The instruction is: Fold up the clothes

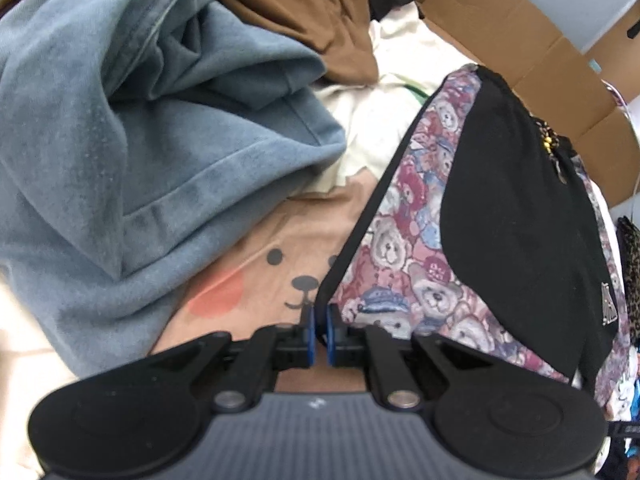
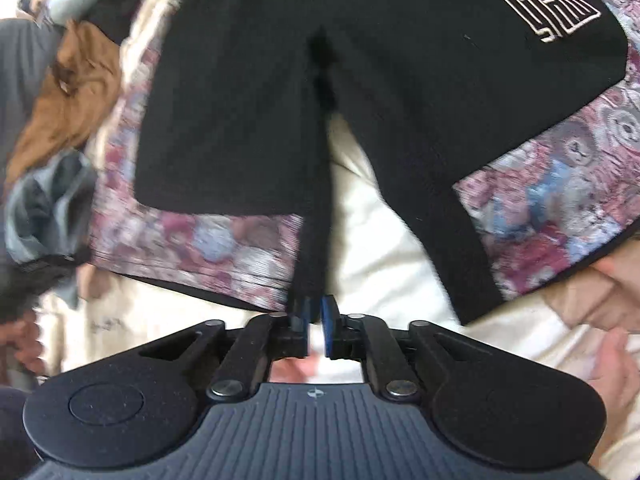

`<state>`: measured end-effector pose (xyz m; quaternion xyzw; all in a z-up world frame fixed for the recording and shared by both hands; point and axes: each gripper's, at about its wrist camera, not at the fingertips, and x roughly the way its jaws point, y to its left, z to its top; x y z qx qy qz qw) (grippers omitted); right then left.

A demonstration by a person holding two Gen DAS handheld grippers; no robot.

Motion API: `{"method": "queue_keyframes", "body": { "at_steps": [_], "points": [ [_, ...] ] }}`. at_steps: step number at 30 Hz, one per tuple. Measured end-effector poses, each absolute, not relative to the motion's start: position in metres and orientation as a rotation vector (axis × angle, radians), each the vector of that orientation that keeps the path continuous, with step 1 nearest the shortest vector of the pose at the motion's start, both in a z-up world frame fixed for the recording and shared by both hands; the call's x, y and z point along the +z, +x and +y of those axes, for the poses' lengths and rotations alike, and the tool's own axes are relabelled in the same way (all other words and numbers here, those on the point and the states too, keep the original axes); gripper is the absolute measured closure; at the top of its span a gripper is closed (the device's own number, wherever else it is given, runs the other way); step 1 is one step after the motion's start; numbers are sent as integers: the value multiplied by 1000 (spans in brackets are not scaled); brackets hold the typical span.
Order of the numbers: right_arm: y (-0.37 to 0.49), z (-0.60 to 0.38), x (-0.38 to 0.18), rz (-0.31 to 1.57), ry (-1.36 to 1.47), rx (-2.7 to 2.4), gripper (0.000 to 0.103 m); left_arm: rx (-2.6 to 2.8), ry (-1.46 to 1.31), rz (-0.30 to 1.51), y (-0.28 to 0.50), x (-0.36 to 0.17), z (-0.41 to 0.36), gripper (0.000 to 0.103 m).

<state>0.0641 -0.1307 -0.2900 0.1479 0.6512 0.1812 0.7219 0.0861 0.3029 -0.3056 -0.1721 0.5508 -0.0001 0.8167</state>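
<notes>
Shorts (image 1: 500, 220) black with teddy-bear print; sweatshirt (image 1: 140, 140) dusty blue; bear-face garment (image 1: 260, 280) tan; hoodie (image 1: 312, 8) brown.

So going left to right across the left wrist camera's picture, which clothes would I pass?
Blue sweatshirt → tan bear-face garment → black shorts with teddy-bear print, whose edge the left gripper pinches.

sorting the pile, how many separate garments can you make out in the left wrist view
5, more may be buried: blue sweatshirt at left, brown garment at top, cream garment centre, tan bear-face top underneath, teddy-print shorts right, pinched by the left gripper.
</notes>
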Motion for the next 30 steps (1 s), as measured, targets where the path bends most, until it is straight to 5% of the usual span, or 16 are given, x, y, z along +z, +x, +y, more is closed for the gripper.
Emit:
{"method": "queue_keyframes", "body": {
  "at_steps": [9, 16, 20, 30],
  "points": [
    [72, -118, -305, 1471, 323, 389, 68, 0, -367, 1196, 94, -310, 309, 97],
    [73, -106, -317, 1496, 341, 356, 67, -4, -382, 1191, 93, -311, 312, 97],
    [74, -99, -321, 1506, 304, 377, 97, 2, -393, 1193, 94, -312, 312, 96],
    [66, -90, -316, 1526, 216, 427, 101, 8, -414, 1183, 92, -310, 317, 96]
  ]
}}
